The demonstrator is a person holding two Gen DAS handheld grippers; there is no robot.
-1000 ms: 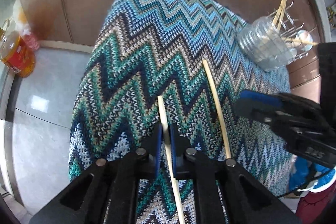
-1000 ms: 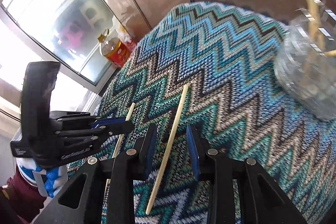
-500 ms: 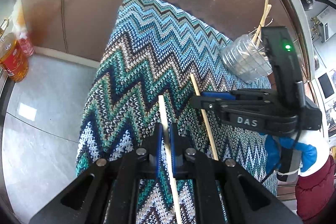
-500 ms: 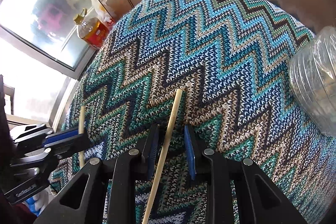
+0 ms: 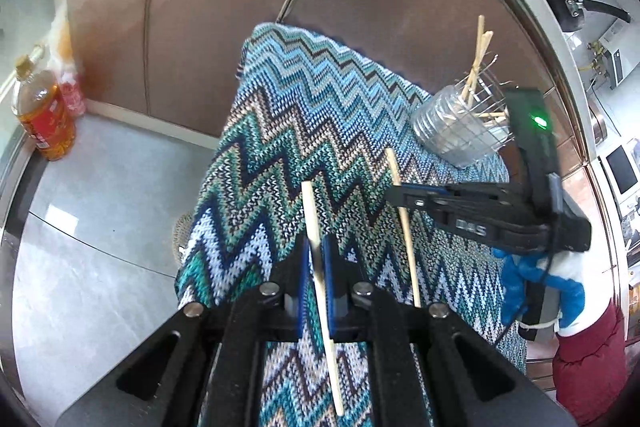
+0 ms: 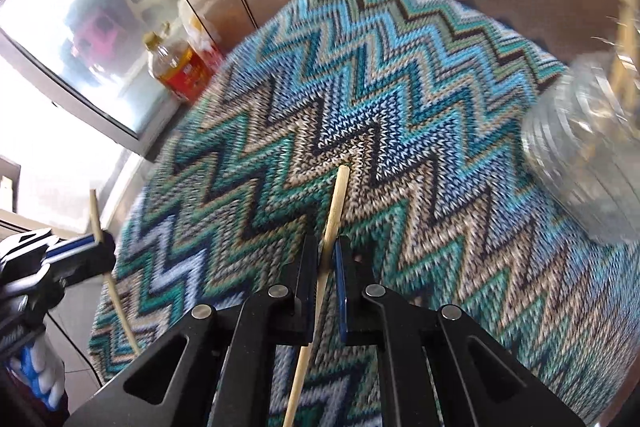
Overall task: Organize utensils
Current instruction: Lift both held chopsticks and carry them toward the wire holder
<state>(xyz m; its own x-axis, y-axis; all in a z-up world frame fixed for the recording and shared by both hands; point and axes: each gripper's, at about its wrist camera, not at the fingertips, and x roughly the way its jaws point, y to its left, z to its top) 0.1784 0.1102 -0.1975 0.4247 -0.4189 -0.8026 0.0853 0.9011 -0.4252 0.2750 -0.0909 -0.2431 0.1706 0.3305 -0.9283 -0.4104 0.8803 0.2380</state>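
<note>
At the bottom centre of the left wrist view the left tongs (image 5: 316, 283) are clamped on a pale chopstick (image 5: 310, 211), pinched near its middle with the top end poking up toward frame centre and the tail running down past the pads. In the right wrist view the right tongs (image 6: 326, 267) are likewise closed on a second chopstick (image 6: 338, 199), which slants from the lower centre up to mid-frame; the same stick shows right of centre in the left view.

Both sticks look thin, stiff and very light (probably bamboo or wood), so a mid-shaft pinch should carry them easily. The likely trouble is the stick pivoting or sliding between the smooth blue pads if it is swung fast.

Beneath them lies a zigzag knitted cloth (image 5: 288, 131) in blues, greens and tans covering the bench; it looks soft and nubbly. At its far right edge stands a clear ribbed holder (image 5: 448, 131) with several sticks already in it, backed by a wire rack.

Beyond, brown cabinet panels (image 5: 224, 7) fill the upper frame, and an oil bottle (image 5: 44, 119) stands on the grey floor at the left.
</note>
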